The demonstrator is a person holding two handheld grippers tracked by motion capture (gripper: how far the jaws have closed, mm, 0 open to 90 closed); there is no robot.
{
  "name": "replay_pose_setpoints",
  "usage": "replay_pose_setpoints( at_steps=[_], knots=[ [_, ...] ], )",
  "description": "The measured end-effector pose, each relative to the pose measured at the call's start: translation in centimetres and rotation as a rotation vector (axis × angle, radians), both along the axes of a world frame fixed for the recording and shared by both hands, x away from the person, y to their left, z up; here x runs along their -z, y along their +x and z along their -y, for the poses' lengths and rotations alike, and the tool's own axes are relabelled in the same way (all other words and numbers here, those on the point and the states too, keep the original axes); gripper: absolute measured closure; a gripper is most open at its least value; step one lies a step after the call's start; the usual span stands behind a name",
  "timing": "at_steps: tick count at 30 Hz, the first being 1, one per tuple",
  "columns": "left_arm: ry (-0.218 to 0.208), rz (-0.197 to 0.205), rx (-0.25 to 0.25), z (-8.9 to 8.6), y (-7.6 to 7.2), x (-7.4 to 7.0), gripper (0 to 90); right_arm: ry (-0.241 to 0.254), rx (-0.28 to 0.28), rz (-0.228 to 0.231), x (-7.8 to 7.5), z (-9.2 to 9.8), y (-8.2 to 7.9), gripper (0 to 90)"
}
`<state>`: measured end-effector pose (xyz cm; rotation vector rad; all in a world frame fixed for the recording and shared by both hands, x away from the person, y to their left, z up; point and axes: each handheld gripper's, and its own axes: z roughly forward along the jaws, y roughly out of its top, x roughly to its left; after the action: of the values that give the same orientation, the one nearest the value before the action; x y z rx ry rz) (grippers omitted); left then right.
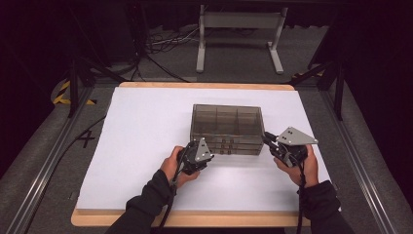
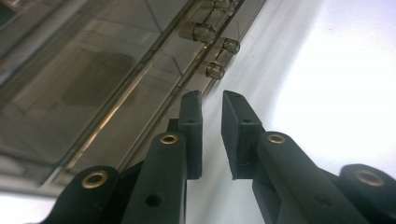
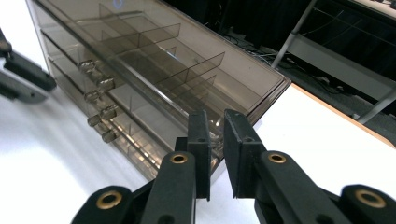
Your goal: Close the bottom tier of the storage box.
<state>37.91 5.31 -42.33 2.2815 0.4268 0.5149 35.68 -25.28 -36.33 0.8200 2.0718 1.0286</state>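
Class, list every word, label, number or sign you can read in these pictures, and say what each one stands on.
No readable text anywhere: the smoky drawer box, the white table sheet and both grippers carry none.
An "X"-shaped dark mark lies on the grey floor left of the table.
Yellow-black hazard stripes, no words, on the floor farther back.

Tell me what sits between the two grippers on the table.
In the high view, the smoky clear drawer box stands between the left gripper and the right gripper, its front with small knobs facing the person.
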Motion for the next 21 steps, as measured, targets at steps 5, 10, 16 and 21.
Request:
replay_pose_setpoints(
  at_steps=[5,10,16,21],
  knots=[
    [-0.007,0.006,0.000,-0.8,-0.3,-0.4,77.1,-0.014,-0.015,-0.008,0.1,-0.1,-0.4,78.8],
    [-0.006,0.013,-0.009,-1.5,-0.5,-0.6,74.7,-0.026,-0.028,-0.012,0.1,-0.2,-0.8,77.1],
    [-0.007,0.015,-0.010,-2.1,-0.5,-0.8,73.1,-0.041,-0.042,-0.026,0.4,-0.3,-0.9,75.3],
    [-0.013,0.014,-0.026,-3.4,-0.7,-0.9,69.9,-0.062,-0.051,-0.034,0.6,-0.6,-1.2,72.3]
  ],
)
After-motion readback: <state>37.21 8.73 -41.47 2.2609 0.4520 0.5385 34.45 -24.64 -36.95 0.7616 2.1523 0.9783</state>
